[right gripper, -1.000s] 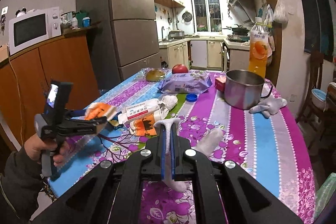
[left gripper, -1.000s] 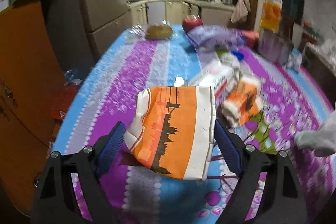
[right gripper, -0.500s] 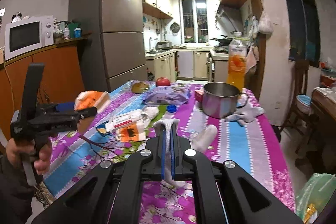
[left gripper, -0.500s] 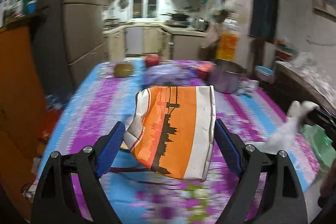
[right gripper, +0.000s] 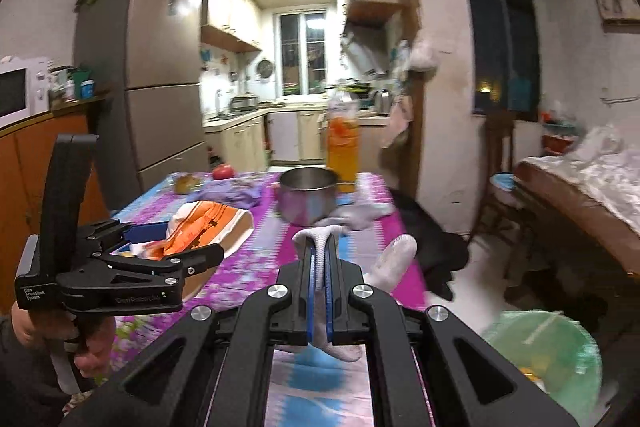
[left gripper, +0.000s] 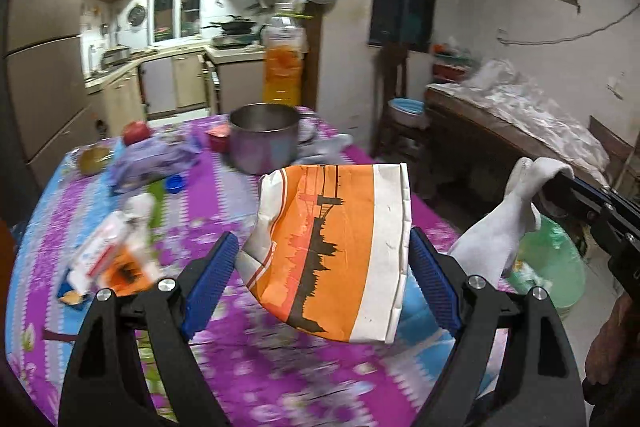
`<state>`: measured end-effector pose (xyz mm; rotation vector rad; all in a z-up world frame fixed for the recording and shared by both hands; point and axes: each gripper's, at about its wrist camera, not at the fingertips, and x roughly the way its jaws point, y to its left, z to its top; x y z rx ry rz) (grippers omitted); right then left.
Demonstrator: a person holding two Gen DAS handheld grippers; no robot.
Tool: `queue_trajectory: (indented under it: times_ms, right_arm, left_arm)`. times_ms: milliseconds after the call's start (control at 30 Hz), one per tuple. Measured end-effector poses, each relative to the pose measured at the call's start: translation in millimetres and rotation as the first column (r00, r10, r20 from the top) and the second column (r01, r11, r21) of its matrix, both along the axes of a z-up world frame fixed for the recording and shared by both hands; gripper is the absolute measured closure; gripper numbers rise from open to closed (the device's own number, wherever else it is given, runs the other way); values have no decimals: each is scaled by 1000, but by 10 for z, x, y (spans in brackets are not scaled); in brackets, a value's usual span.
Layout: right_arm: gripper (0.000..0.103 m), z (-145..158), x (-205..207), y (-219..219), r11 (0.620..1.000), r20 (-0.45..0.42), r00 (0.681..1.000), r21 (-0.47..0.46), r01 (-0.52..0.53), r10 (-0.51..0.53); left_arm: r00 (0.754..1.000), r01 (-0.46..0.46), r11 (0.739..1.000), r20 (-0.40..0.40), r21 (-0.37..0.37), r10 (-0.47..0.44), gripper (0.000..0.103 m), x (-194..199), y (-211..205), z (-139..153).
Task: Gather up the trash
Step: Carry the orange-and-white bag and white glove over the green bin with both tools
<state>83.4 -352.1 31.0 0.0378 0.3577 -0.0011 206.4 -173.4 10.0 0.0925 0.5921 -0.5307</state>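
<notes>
At the bottom of the left wrist view, the left claw (left gripper: 324,279) grasps an orange-and-white paper bag (left gripper: 336,251) across its width, lifted above the surface (left gripper: 224,211); the bag's lower edge covers the cloth behind it. In the right wrist view's lower centre, the right claw (right gripper: 319,259) is clenched on a white sock (right gripper: 332,291), whose lower end is partly hidden behind the claw's frame. At the lower right edge of that view a green trash bag (right gripper: 552,351) shows blurred and cut off, its contents unclear. Mid-frame on the surface, left of centre in the left wrist view, lie smeared wrappers (left gripper: 112,259), too blurred to read. Farther back stand a metal pot (left gripper: 264,139) and an orange drink bottle (left gripper: 284,63), with a purple packet (left gripper: 156,163) to their left.
</notes>
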Motion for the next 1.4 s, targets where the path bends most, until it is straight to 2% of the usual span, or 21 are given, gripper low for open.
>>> queue_trajectory:
  times_ms: [300,733,933,1100,1400]
  right_arm:
    - [99,122,-520,-894,984,1,985,-36,175,-175]
    - [99,119,-1134,-2125,932,-62,931,-60,356,-360]
    - [99,-56,-1177,-2521,919,-135,909,-67,389,-395]
    - [99,-207,-1140,-2684,913,-184,895,-61,403,-407]
    - [99,-367,-1066,-2926,912,-230,884,-47,409,-408]
  left_arm:
    - [989,144,990,-27,1,-144,21,-184,-911,22]
    - [951,304,952,-72,31,-301,21,-518,-2004,-71]
    - [935,348,936,-97,53,-342,22,-620,-2401,-147]
    - [927,363,928,-126,78,-352,22,-666,-2638,-261]
    - [919,376,921,-166,103,-357,22,-693,-2821,-431]
